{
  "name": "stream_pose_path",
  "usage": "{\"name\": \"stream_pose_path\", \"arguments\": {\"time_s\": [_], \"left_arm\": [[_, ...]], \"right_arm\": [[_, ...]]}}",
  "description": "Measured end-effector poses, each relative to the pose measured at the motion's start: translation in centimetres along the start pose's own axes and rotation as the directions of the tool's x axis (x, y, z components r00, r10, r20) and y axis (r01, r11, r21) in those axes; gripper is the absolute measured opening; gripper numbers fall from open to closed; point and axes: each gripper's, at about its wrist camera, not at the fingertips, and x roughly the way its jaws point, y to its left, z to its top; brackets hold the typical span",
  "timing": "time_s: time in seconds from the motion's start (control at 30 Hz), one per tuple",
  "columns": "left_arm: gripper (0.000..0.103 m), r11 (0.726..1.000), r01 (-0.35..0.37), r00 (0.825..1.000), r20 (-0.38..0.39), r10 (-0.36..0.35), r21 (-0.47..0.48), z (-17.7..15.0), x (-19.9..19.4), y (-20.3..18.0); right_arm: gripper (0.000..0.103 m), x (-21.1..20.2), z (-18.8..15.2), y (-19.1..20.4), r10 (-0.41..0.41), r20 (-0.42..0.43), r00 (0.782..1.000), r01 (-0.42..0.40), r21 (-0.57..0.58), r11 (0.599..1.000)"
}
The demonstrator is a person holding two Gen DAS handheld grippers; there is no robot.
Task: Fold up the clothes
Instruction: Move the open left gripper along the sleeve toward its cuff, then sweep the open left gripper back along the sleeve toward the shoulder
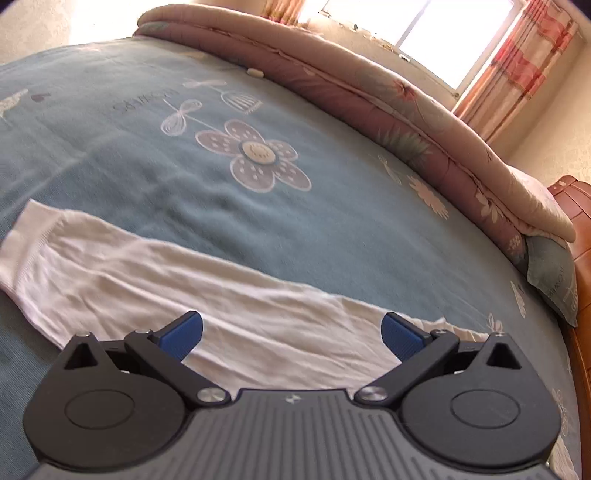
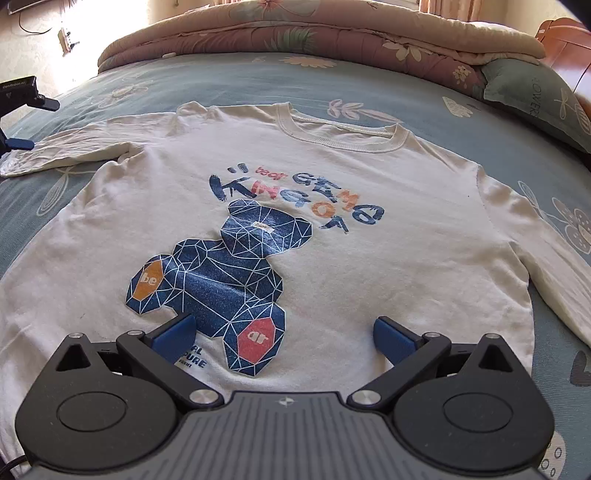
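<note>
Sunlight from a window [image 1: 424,33] with pink-checked curtains [image 1: 517,70] falls across a bed covered in a blue floral bedsheet [image 1: 129,158]. Along the far edge of the bed lies a folded pink floral quilt [image 2: 295,40], with a teal pillow [image 2: 535,99] and a wooden headboard [image 2: 561,40] at the far right.

Spread flat on the sheet, front up, is a white long-sleeved shirt [image 2: 388,240]; its collar points to the far side, and a blue geometric bear print [image 2: 229,273] sits on the chest under painted lettering. One sleeve stretches out to the left and the other runs down the right side.

Over the hem, near the bear's feet, hovers the right gripper [image 2: 284,338], its blue-padded fingers spread wide with nothing between them. Above the left sleeve [image 1: 147,273] is the left gripper [image 1: 291,338], likewise spread wide and empty, the wrinkled white fabric lying under the gap between its pads. Whether either gripper touches the cloth cannot be told.
</note>
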Motion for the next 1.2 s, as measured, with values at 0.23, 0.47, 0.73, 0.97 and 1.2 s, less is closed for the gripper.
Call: {"name": "stream_pose_path", "arguments": {"time_s": [0.23,0.47,0.73,0.97,1.2], "left_arm": [[0.102,0.988,-0.101,0.995,-0.016,0.099,-0.116,3.4,2.9,6.3],[0.102,0.968,-0.110,0.986,0.095,0.134,-0.224,3.2,3.6,11.6],[0.102,0.983,-0.086,0.993,0.070,0.099,-0.160,3.7,3.0,8.7],[0.102,0.989,-0.092,0.996,-0.013,0.091,-0.117,1.9,2.7,6.1],[0.102,0.976,-0.219,0.971,-0.103,0.217,-0.012,-0.5,2.0,5.4]], "right_arm": [[0.103,0.3,0.3,-0.2,0.008,0.006,1.000,-0.008,0.002,1.000],[0.103,0.6,0.3,-0.2,0.013,0.029,0.999,-0.013,-0.003,1.000],[0.103,0.6,0.2,-0.2,0.012,0.041,0.999,-0.012,-0.008,1.000],[0.103,0.6,0.3,-0.2,0.012,0.039,0.999,-0.011,-0.006,1.000],[0.103,0.4,0.2,-0.1,0.006,0.032,0.999,-0.006,-0.010,1.000]]}}
